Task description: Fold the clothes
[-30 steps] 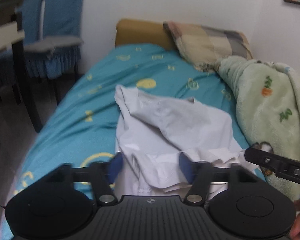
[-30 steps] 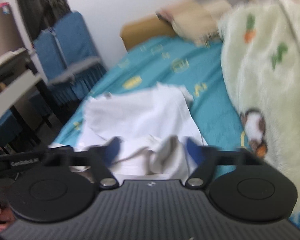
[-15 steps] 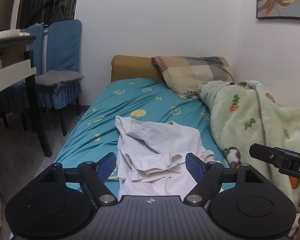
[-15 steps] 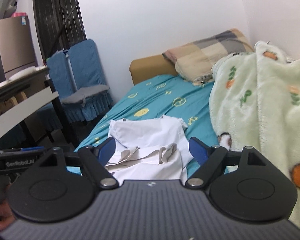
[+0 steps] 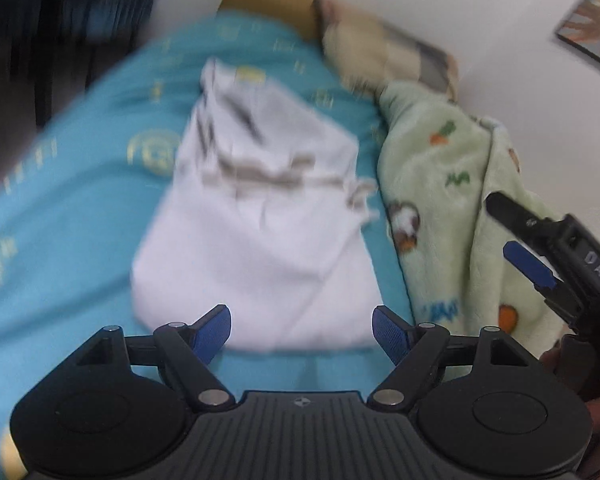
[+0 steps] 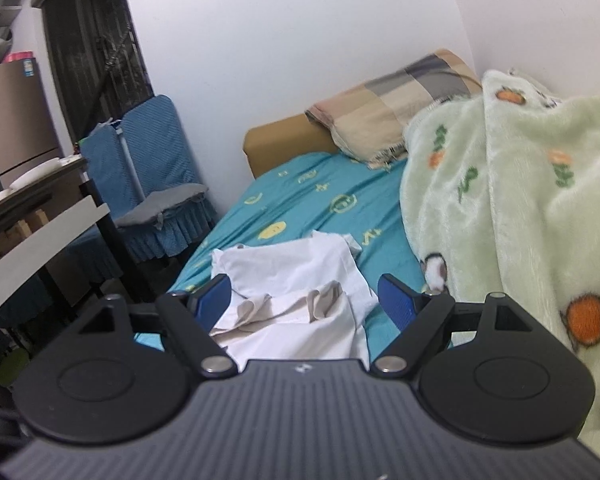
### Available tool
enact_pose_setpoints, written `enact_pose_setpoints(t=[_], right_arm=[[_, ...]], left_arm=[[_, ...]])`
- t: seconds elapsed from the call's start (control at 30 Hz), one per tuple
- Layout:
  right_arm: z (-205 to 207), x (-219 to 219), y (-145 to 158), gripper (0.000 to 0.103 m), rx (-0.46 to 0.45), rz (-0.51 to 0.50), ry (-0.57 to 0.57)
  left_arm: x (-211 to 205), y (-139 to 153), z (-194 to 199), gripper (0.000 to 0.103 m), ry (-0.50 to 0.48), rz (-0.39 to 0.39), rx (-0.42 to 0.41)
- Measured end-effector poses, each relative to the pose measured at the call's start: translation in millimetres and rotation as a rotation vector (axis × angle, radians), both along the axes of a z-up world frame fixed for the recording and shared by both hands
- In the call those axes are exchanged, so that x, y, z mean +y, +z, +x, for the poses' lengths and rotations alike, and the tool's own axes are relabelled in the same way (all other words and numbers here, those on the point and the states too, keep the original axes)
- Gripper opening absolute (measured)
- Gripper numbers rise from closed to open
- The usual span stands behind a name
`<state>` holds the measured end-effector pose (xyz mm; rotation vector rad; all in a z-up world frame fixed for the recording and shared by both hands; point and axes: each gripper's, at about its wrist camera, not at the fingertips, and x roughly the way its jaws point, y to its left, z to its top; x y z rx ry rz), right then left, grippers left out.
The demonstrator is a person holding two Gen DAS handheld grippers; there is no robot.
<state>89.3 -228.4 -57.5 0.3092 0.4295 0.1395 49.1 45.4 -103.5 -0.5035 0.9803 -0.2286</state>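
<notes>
White shirt (image 5: 256, 240) on bed (image 5: 60, 216). Left gripper (image 5: 302, 330) just widened, fingers released, empty; right gripper (image 6: 304, 300) released, empty. Only right view shows chairs (image 6: 156, 184); left view blurred.

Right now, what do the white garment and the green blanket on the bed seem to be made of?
White garment: thin woven fabric, probably cotton, matte; it creases sharply and lies flat. Green blanket: plush fleece, fuzzy pile with a soft sheen, in bulky rounded folds.

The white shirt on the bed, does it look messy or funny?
A bit messy. The white shirt lies rumpled on the teal bed sheet, a beige part bunched across its middle, edges uneven, not yet a neat fold. Beside it the green blanket sits in a heap. Nothing looks torn or spilled.
</notes>
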Motion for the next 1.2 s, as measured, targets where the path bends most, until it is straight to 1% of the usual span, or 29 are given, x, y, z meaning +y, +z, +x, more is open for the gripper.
enact_pose_setpoints(t=[0.1,0.2,0.27,0.3,0.33,0.37,0.4,0.43,0.47,0.5,0.53,0.57,0.6,0.63,0.7,0.77,0.83,0.87,0.97,1.0,1.03,1.07,1.1,1.13,1.2], right_arm=[[3.0,-1.8,-5.0,0.082,0.034,0.015,-0.013],[5.3,-3.4,-9.3,0.082,0.057,0.029,-0.022],[6.1,-3.4,-11.4,0.082,0.071,0.025,-0.031],[6.5,-4.2,-12.8,0.082,0.081,0.032,-0.036],[6.9,-5.4,-14.3,0.082,0.092,0.043,-0.042],[7.9,-8.6,-16.8,0.082,0.112,0.079,-0.045],[9.2,-13.0,-20.0,0.082,0.135,0.128,-0.047],[11.1,-20.0,-26.4,0.082,0.178,0.216,-0.049],[13.3,-28.5,-34.6,0.083,0.231,0.327,-0.050],[14.7,-36.8,-45.3,0.083,0.288,0.447,-0.053],[14.7,-43.0,-57.7,0.084,0.343,0.564,-0.056],[13.9,-46.5,-69.8,0.084,0.390,0.659,-0.059],[12.0,-47.5,-80.7,0.084,0.431,0.728,-0.065],[10.0,-47.2,-90.3,0.083,0.470,0.777,-0.075],[7.7,-44.6,-108.3,0.083,0.546,0.856,-0.088],[7.5,-41.7,-124.0,0.076,0.604,0.913,-0.104],[9.0,-39.2,-135.9,0.075,0.644,0.921,-0.136],[10.3,-38.3,-140.7,0.070,0.654,0.914,-0.154],[15.2,-36.3,-153.4,0.060,0.661,0.915,-0.182],[17.5,-34.6,-155.8,0.055,0.658,0.904,-0.190],[19.8,-32.6,-157.0,0.041,0.654,0.888,-0.189],[21.3,-30.5,-156.9,0.030,0.649,0.869,-0.188],[21.5,-29.5,-155.6,0.022,0.634,0.854,-0.189],[20.0,-29.4,-152.7,0.012,0.610,0.842,-0.192],[16.5,-32.6,-142.9,0.010,0.549,0.821,-0.196]], left_arm=[[8.4,-27.9,10.5,0.080,0.050,-0.055,0.137],[19.2,-51.2,19.4,0.076,0.134,-0.111,0.234],[28.5,-63.6,27.7,0.071,0.205,-0.139,0.278],[34.5,-68.6,29.3,0.070,0.242,-0.171,0.290],[39.8,-71.7,29.5,0.070,0.280,-0.209,0.293],[43.8,-73.1,28.3,0.066,0.312,-0.229,0.290],[47.5,-74.3,26.9,0.063,0.342,-0.246,0.286],[49.8,-75.5,25.0,0.052,0.362,-0.246,0.286],[51.8,-76.7,23.0,0.041,0.381,-0.243,0.287],[53.8,-77.9,21.0,0.036,0.399,-0.239,0.288],[55.6,-79.3,19.8,0.027,0.410,-0.242,0.293],[57.3,-80.5,18.7,0.017,0.420,-0.246,0.298],[58.9,-80.1,17.8,0.013,0.431,-0.250,0.296],[60.4,-79.2,16.9,0.007,0.441,-0.254,0.292],[62.6,-75.2,14.1,0.005,0.452,-0.269,0.269],[62.6,-66.9,13.4,0.004,0.460,-0.285,0.234],[62.6,-58.3,12.4,0.004,0.466,-0.309,0.194],[62.8,-54.0,11.5,0.004,0.468,-0.325,0.171],[63.3,-42.4,8.9,0.004,0.474,-0.362,0.106],[63.3,-38.7,8.7,0.004,0.476,-0.369,0.088],[64.0,-36.9,6.7,0.004,0.476,-0.376,0.076],[64.4,-36.3,6.2,0.004,0.476,-0.380,0.073],[64.7,-36.0,6.0,0.004,0.476,-0.384,0.071],[66.3,-36.3,4.5,0.004,0.479,-0.389,0.073],[68.5,-39.0,3.4,0.004,0.483,-0.406,0.078]])
